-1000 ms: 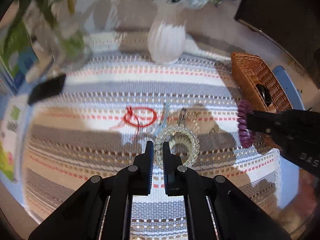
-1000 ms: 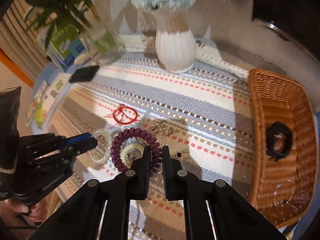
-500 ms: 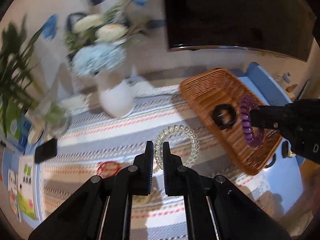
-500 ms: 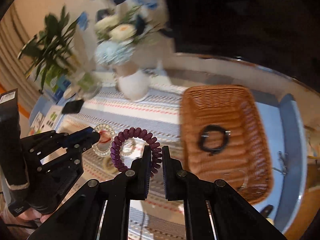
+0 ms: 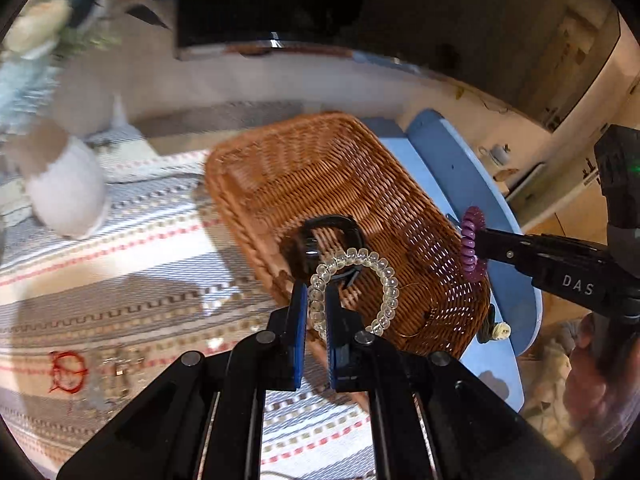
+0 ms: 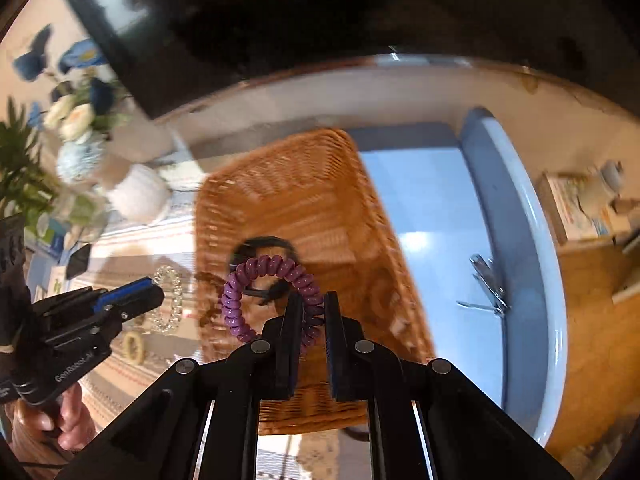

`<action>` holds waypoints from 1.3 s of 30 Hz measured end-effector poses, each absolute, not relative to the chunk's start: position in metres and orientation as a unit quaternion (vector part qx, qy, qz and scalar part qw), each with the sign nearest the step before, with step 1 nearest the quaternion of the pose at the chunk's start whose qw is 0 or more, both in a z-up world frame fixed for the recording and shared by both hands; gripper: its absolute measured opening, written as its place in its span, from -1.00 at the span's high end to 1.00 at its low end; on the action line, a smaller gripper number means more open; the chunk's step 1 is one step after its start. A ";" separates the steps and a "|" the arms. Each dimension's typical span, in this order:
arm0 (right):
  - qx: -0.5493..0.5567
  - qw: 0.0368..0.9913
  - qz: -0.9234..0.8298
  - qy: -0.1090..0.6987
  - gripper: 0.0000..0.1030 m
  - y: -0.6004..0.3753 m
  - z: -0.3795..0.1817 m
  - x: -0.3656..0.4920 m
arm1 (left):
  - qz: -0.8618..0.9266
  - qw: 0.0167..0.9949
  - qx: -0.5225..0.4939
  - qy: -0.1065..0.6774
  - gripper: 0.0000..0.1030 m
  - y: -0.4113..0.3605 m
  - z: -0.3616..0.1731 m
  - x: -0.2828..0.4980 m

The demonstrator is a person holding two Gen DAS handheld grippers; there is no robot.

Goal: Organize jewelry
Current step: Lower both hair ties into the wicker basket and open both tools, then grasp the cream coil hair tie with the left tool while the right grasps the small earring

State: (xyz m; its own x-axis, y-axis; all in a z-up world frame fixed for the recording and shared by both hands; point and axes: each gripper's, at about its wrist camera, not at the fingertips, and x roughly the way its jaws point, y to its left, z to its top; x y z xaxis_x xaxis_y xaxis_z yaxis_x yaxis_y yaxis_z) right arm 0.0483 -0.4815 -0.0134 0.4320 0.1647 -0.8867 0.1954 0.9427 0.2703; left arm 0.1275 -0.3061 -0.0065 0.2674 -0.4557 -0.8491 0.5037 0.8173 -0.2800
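Note:
My left gripper is shut on a clear beaded bracelet and holds it above the near edge of a brown wicker basket. My right gripper is shut on a purple spiral hair tie and holds it over the same basket. A black band lies inside the basket. The right gripper also shows in the left wrist view at the basket's right side. The left gripper also shows in the right wrist view at the left.
A red cord bracelet and small metal pieces lie on the striped cloth. A white vase with flowers stands behind at the left. The blue table edge with nail clippers lies right of the basket.
Both grippers have lifted from the striped cloth and moved right, each carrying its ring, and now hang over the wicker basket.

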 end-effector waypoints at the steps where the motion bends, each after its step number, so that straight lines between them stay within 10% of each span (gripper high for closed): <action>1: 0.172 0.825 -0.014 0.538 0.80 -0.485 -0.020 0.049 | -0.303 0.791 0.023 0.531 0.87 -0.311 -0.011 0.128; 20: 0.204 0.798 -0.008 0.567 0.47 -0.482 -0.042 0.057 | -0.299 0.771 0.022 0.563 0.49 -0.302 -0.025 0.122; 39: 0.165 0.805 0.058 0.567 0.46 -0.350 -0.018 0.032 | -0.156 0.822 -0.060 0.545 0.49 -0.072 -0.007 0.077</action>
State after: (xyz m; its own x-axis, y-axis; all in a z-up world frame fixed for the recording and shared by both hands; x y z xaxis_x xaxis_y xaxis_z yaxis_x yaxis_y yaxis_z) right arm 0.0319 -0.3502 -0.0184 0.3495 0.2805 -0.8940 0.0939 0.9389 0.3312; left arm 0.0770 -0.0725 -0.0069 0.3581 -0.3218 -0.8765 0.1907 0.9442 -0.2687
